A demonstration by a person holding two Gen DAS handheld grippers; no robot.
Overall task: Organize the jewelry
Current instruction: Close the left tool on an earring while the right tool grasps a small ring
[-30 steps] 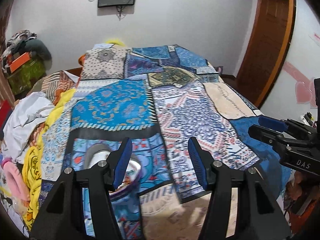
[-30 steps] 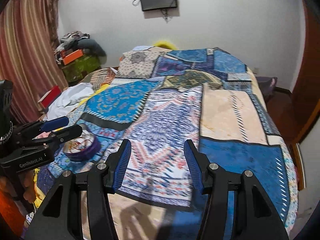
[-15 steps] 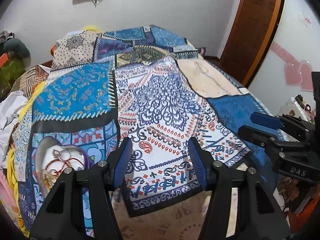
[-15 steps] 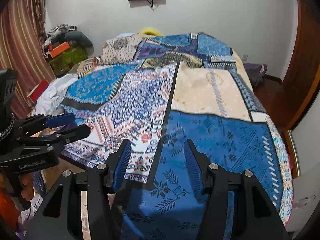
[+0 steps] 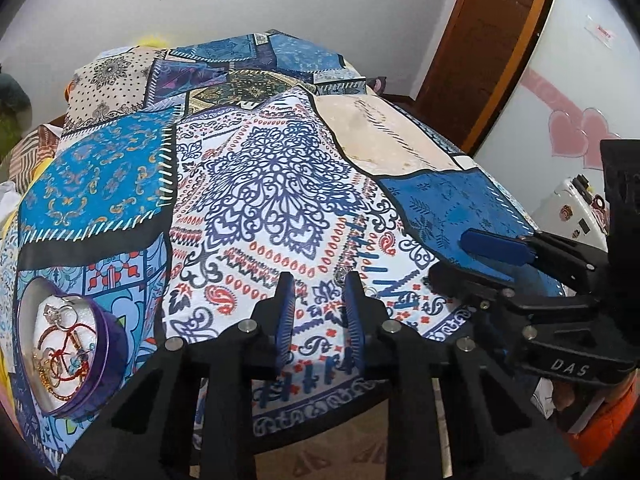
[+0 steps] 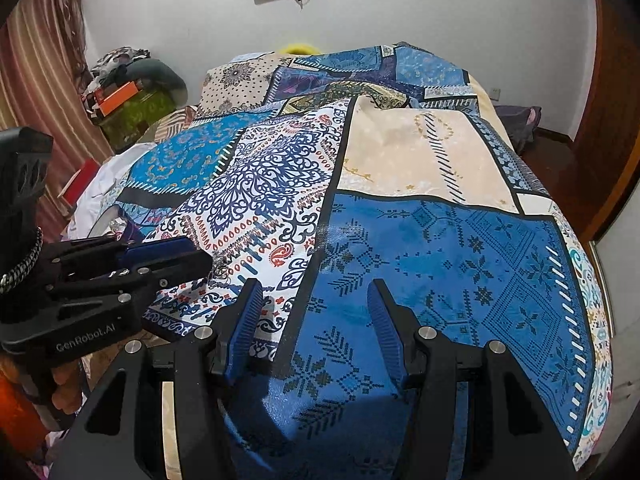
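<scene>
Loose jewelry on a patchwork bedspread is approached by a half-closed gripper.

At far left, a heart-shaped purple tin [image 5: 86,354] holding rings and bracelets is seen. In the middle, the left gripper [image 5: 318,284] is held with jaws narrowed but gripping nothing, beside a small silver piece [image 5: 340,278]; it is best straddled squarely, without snagging cloth. At right, the right gripper [image 6: 314,294] is held with jaws spread wide.

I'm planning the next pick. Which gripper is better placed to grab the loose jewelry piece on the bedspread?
Left. The left gripper has its fingers flanking the small metal piece, while the right gripper hangs open over plain blue fabric.
</scene>
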